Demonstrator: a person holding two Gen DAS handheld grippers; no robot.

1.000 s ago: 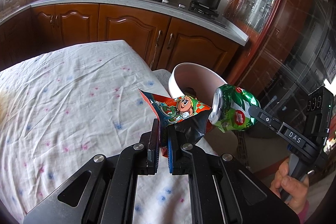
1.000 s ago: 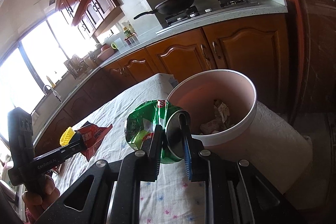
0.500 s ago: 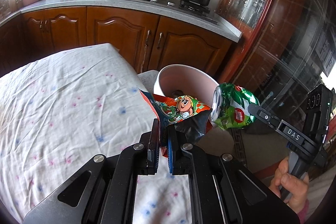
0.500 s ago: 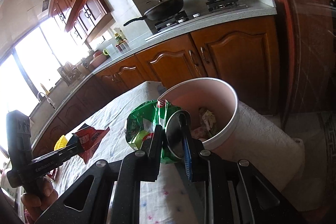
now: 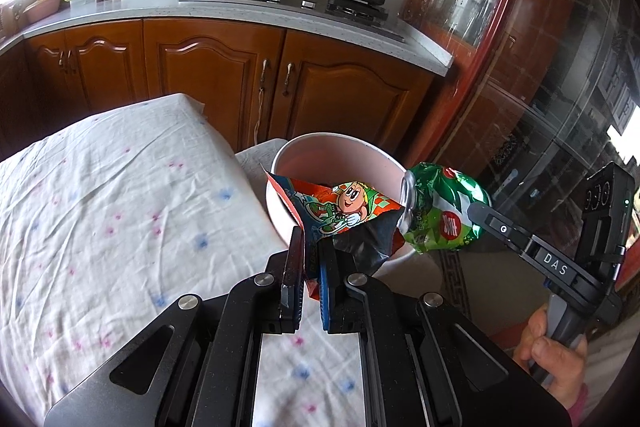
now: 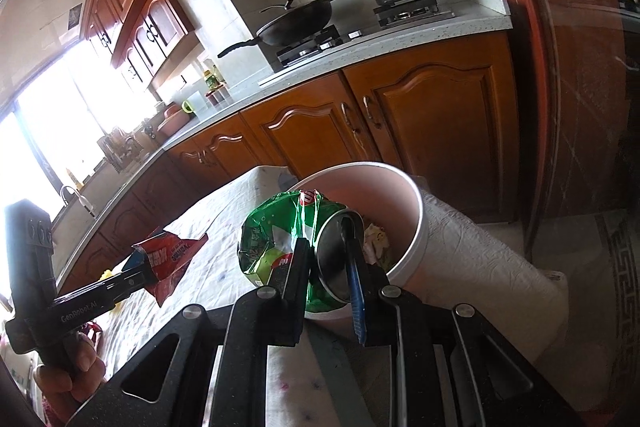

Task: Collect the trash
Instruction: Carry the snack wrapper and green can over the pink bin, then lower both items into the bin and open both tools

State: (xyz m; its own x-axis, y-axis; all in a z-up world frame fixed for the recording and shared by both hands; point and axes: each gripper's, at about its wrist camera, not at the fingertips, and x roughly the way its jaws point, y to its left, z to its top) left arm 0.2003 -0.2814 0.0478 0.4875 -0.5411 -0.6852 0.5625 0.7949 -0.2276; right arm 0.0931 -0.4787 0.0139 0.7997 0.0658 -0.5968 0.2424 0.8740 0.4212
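claws [image 5: 311,247] [image 6: 326,253] clamp wrapper [image 5: 340,213] and can [image 6: 280,239] over bucket [image 6: 416,227].

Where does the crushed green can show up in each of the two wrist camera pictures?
Left wrist view: the crushed green can sits right of centre, clamped by the right gripper coming in from the right, beside the snack wrapper.
Right wrist view: the can is at centre, low, between that gripper's own fingers.
Shared landmark: the pink bucket just behind it.
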